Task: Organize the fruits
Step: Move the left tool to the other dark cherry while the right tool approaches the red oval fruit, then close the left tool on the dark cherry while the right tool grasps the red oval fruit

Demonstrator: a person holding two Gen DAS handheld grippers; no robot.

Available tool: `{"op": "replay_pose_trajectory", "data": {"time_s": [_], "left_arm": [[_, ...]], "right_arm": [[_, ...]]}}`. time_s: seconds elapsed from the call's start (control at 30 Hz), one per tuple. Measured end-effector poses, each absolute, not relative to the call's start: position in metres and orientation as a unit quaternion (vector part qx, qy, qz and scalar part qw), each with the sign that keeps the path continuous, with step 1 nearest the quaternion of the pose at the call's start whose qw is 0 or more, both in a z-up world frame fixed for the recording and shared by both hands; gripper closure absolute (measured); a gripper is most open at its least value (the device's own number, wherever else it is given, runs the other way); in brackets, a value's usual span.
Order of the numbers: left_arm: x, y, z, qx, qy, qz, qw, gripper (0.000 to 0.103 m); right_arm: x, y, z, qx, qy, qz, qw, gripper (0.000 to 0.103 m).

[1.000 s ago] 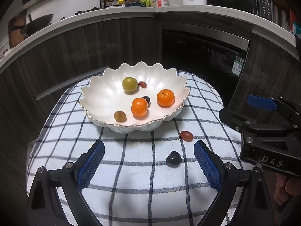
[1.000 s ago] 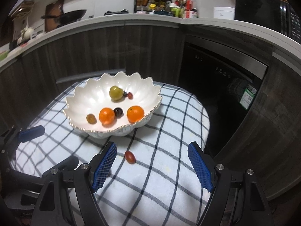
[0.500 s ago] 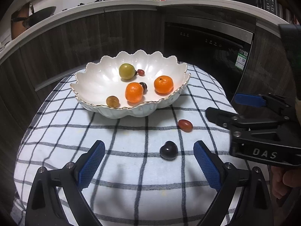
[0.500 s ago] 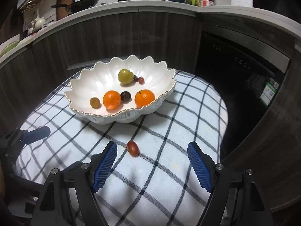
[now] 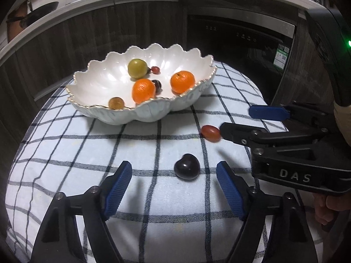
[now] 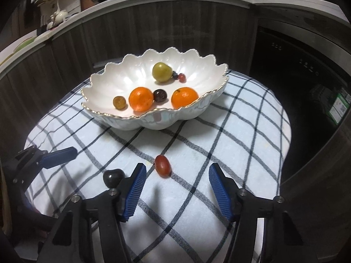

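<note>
Through the left wrist camera we see our left gripper [image 5: 174, 194] released, its jaws having just been closing, with the dark cherry [image 5: 187, 169] lying on the checked cloth [image 5: 65, 153] between the blue pads, touching neither. The red grape [image 5: 210, 133] lies further right, at the tip of our right gripper's near finger. The scalloped white bowl [image 5: 153, 115] stands at the far side holding two oranges and small fruits.

Through the right wrist camera our right gripper [image 6: 176, 189] is also released, its jaws having just been closing, and the red grape [image 6: 162, 166] lies between its fingertips, untouched. The dark cherry [image 6: 113, 177] sits just left of the left pad.
</note>
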State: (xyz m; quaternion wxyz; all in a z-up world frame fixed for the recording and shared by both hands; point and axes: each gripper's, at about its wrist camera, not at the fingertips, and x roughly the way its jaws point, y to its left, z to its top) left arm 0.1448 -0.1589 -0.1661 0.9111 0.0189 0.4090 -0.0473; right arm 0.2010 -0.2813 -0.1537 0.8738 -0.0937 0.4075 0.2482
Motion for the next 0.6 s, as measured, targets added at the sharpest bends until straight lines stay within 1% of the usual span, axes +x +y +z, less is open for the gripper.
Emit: {"op": "replay_pose_trajectory", "data": {"time_s": [0.07, 0.2, 0.27, 0.33, 0.4, 0.47, 0.6], "left_arm": [[0.146, -0.163, -0.169, 0.026, 0.412, -0.053, 0.909, 0.033], [0.151, -0.165, -0.171, 0.020, 0.417, -0.060, 0.907, 0.039], [0.152, -0.166, -0.173, 0.017, 0.420, -0.064, 0.905, 0.044], [0.154, -0.166, -0.175, 0.014, 0.424, -0.066, 0.903, 0.045], [0.155, -0.165, -0.177, 0.009, 0.430, -0.071, 0.900, 0.049], [0.156, -0.165, -0.179, 0.007, 0.434, -0.072, 0.898, 0.051], [0.158, -0.163, -0.182, 0.001, 0.439, -0.074, 0.896, 0.051]], "right_arm": [[0.203, -0.281, -0.157, -0.095, 0.408, 0.253, 0.872, 0.048], [0.209, -0.278, -0.162, -0.096, 0.413, 0.269, 0.864, 0.056], [0.210, -0.276, -0.164, -0.100, 0.415, 0.275, 0.861, 0.057], [0.211, -0.273, -0.166, -0.104, 0.416, 0.280, 0.859, 0.058], [0.213, -0.271, -0.168, -0.108, 0.418, 0.282, 0.857, 0.058], [0.215, -0.270, -0.170, -0.110, 0.419, 0.283, 0.855, 0.058], [0.218, -0.265, -0.174, -0.119, 0.422, 0.292, 0.850, 0.058]]}}
